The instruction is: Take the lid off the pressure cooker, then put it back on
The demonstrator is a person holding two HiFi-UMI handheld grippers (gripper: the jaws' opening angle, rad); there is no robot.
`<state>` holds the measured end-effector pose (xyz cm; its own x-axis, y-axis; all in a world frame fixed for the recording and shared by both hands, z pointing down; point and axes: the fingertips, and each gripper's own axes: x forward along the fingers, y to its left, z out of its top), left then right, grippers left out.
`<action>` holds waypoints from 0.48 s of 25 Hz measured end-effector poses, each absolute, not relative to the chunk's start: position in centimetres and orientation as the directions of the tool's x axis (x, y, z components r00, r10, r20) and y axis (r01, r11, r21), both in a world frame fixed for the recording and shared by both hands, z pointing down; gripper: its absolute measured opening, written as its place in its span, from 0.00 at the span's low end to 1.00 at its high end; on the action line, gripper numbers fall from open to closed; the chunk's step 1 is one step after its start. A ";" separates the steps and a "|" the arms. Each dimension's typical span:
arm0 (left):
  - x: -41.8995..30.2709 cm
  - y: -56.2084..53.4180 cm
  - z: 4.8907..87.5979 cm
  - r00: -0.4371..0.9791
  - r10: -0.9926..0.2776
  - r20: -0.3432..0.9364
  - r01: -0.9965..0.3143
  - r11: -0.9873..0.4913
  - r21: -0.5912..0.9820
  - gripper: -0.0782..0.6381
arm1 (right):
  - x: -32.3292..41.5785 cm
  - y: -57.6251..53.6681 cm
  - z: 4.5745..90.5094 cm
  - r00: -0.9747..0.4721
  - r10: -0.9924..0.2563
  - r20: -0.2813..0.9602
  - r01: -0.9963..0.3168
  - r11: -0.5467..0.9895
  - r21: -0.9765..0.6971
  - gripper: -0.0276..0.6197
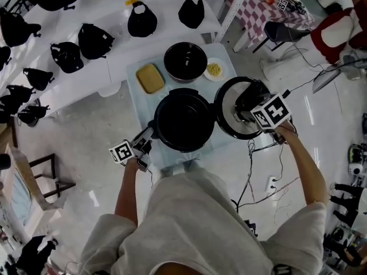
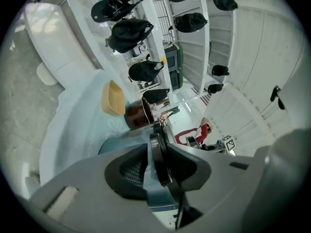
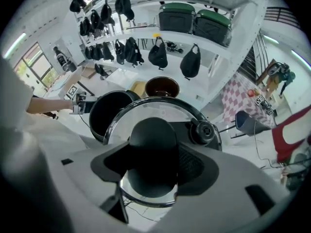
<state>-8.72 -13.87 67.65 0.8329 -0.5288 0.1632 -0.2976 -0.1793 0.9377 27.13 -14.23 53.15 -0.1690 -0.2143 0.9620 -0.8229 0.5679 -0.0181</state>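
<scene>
**A:** Two hand-held grippers, both busy? Where is the lid (image 1: 226,118) (image 3: 146,109)?

**B:** Off the pot (image 1: 183,119). The right hand-held gripper (image 1: 246,103) (image 3: 153,155) is clamped from above on the lid's black knob (image 3: 153,139), with a pad pressed against each side of it. It holds the lid to the right of the pot, partly out past the counter's (image 1: 142,102) right edge.

**A:** Does the lid touch the pot?

**B:** I cannot tell. In the head view their rims meet or overlap, nothing more. The right gripper view shows the lid's bright metal rim and a round black valve (image 3: 203,132) beside the knob.

**A:** And the other one?

**B:** The left hand-held gripper (image 1: 148,137) (image 2: 156,155) lies nearly level at the pot's left side. Its jaws are drawn in on the pot's thin black handle (image 2: 160,152), which stands edge-on between the pads.

**A:** The pot itself?

**B:** Open and dark inside. It stands upright near the front of the pale blue counter.

**A:** What else is on that counter?

**B:** Behind the pot there is a dark round bowl (image 1: 185,61). A yellow rectangular dish (image 1: 150,78) sits to the bowl's left, and a small white plate (image 1: 214,70) with yellow bits to its right. All three stand apart from the pot.

**A:** And beyond it?

**B:** White shelves carry black bags (image 1: 142,19) to the left and behind. A red-checked cloth (image 1: 269,4) shows at the head view's upper right.
</scene>
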 end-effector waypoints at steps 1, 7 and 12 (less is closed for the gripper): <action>-8.8 -14.0 67.7 0.825 -0.536 0.180 -0.336 -0.210 0.918 0.26 | 28.2 -14.0 53.3 -0.158 -0.218 0.963 -0.834 0.551 -0.011 0.46; -10.3 -14.7 65.5 0.686 -0.640 0.346 -0.693 -0.430 0.579 0.49 | 31.8 -12.8 55.9 -0.145 -0.202 0.969 -0.876 0.482 -0.030 0.46; -11.6 -15.3 60.8 0.543 -0.743 0.391 -0.837 -0.516 0.181 0.54 | 32.9 -11.8 57.7 -0.157 -0.176 0.972 -0.889 0.454 -0.062 0.46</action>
<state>-11.63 -15.33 60.81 0.5428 -0.7433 0.3911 -0.8372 -0.5160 0.1811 32.93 -11.77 57.74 -0.1574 -0.1760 0.9717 -0.8888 0.4542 -0.0617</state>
